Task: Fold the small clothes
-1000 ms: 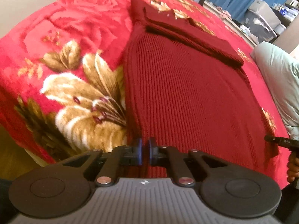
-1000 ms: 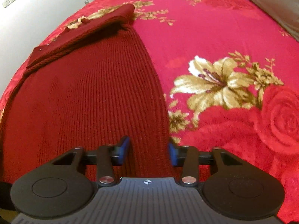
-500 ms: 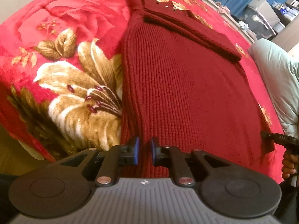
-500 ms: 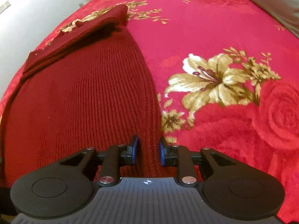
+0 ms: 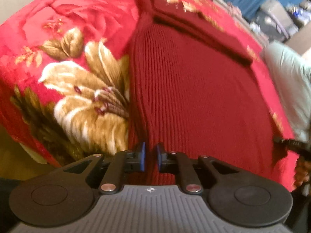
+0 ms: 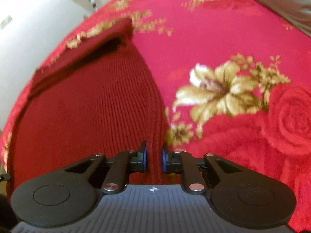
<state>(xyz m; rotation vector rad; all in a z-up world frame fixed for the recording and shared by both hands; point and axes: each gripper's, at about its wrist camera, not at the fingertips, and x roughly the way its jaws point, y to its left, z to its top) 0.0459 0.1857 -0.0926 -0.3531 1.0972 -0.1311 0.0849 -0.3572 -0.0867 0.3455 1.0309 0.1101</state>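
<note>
Clearly, in the left wrist view, the left gripper [image 5: 149, 157] pinches the near left corner of a dark red ribbed knit garment [image 5: 194, 97], a ridge of cloth gathered between its blue pads [image 5: 142, 156]. The garment lies flat on a bed under a red floral blanket [image 5: 68, 48], close to the bed's near edge, and its far end is already doubled back into a thick band [image 5: 194, 29]. At the right rim of this view the tip of the other gripper [image 5: 289, 142] shows at the garment's opposite near corner, with a hand [image 5: 301, 172] below it. A pale pillow [image 5: 287, 81] lies toward the bed's right side. In the right wrist view, the right gripper [image 6: 154, 159] straddles the garment's right edge, a strip of knit running between its pads; its jaws are closing, and the pads look pressed onto the fabric. Blanket with a gold lily [image 6: 223, 89] fills the right of this view. Holding both near corners probably serves to lift the hem evenly, so the near half can be carried over toward the far band without skewing.
</note>
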